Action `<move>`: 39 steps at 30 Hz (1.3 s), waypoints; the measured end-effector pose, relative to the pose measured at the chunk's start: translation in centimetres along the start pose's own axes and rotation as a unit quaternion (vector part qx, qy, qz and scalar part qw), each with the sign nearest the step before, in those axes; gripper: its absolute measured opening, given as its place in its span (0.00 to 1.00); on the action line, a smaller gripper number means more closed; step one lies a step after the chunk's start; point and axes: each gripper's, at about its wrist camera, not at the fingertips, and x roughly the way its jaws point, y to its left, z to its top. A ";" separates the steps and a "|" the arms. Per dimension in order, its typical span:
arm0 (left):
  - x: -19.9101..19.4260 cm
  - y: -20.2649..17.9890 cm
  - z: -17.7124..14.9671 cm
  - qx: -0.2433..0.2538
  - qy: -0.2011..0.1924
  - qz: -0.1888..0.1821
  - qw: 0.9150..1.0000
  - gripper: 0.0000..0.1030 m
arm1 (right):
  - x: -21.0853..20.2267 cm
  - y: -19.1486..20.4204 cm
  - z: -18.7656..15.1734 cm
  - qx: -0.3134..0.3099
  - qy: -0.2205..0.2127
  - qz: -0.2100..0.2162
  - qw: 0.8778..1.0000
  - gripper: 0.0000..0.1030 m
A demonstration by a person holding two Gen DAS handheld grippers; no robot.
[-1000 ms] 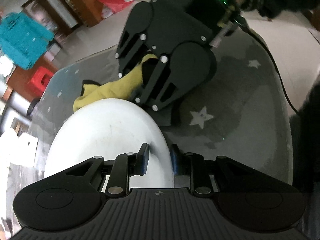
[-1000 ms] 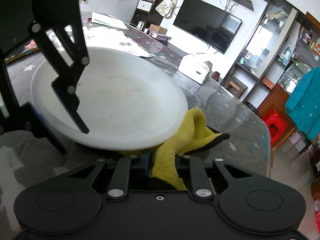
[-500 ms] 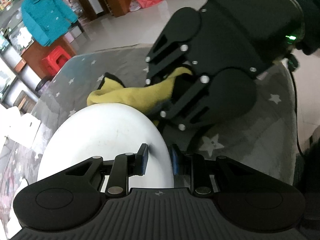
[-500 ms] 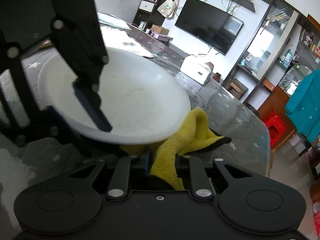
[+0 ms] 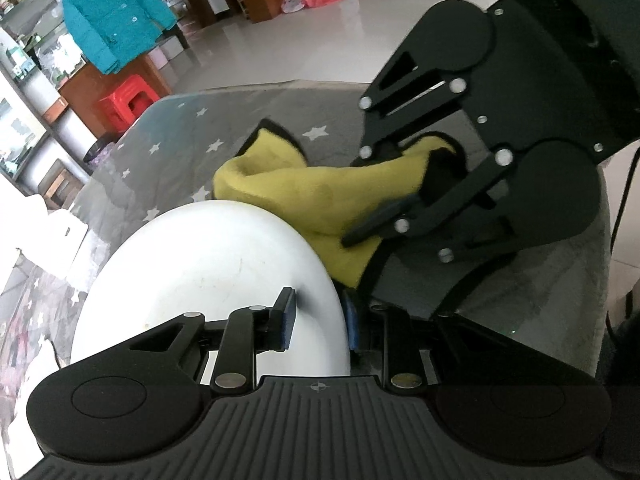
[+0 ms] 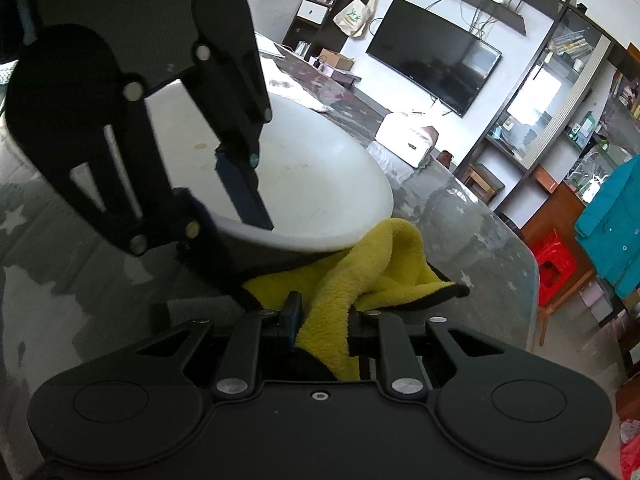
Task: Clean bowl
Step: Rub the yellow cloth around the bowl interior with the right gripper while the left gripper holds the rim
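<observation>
1. The left gripper (image 5: 318, 318) has its jaws clamped on the near rim of the one white bowl (image 5: 208, 280), one blue pad inside the rim and the other outside, so the bowl is tilted above the table (image 5: 520, 300).
2. The right gripper (image 6: 323, 314) has its jaws clenched on a fold of the single yellow cloth (image 6: 340, 300); the rest of the cloth trails forward and passes under the bowl's lower edge.
3. Seen from the right wrist, the bowl's pale inside shows faint brownish marks, and the left gripper's finger (image 6: 240, 184) lies across it.
4. The table is covered in grey with white stars; a white box (image 6: 406, 140) stands at its far end.
5. Beyond the table: one dark wall-mounted television (image 6: 432, 54), one cream tote bag (image 6: 354, 14) with a green print too small to read, one teal jacket (image 5: 114, 12) hanging, one red plastic stool (image 5: 126, 98).
6. No brand or readable writing shows on the bowl, cloth or grippers.
</observation>
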 end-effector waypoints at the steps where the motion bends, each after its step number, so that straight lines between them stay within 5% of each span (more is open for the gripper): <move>1: -0.1 -0.2 -0.1 0.002 0.000 0.002 1.000 0.25 | -0.2 0.0 -0.1 0.000 0.001 0.000 1.000 0.20; 9: 0.0 -0.5 -0.6 0.037 -0.003 0.008 0.999 0.24 | -1.3 0.5 -0.8 -0.007 0.006 -0.001 1.000 0.20; 26: -0.8 -1.6 -2.7 0.141 -0.012 -0.039 0.989 0.22 | 0.2 0.0 0.1 -0.009 -0.007 0.004 1.000 0.20; 39: -0.5 -1.8 -3.4 0.141 -0.014 -0.051 0.989 0.22 | 2.7 -1.8 0.7 -0.009 -0.015 -0.005 1.000 0.20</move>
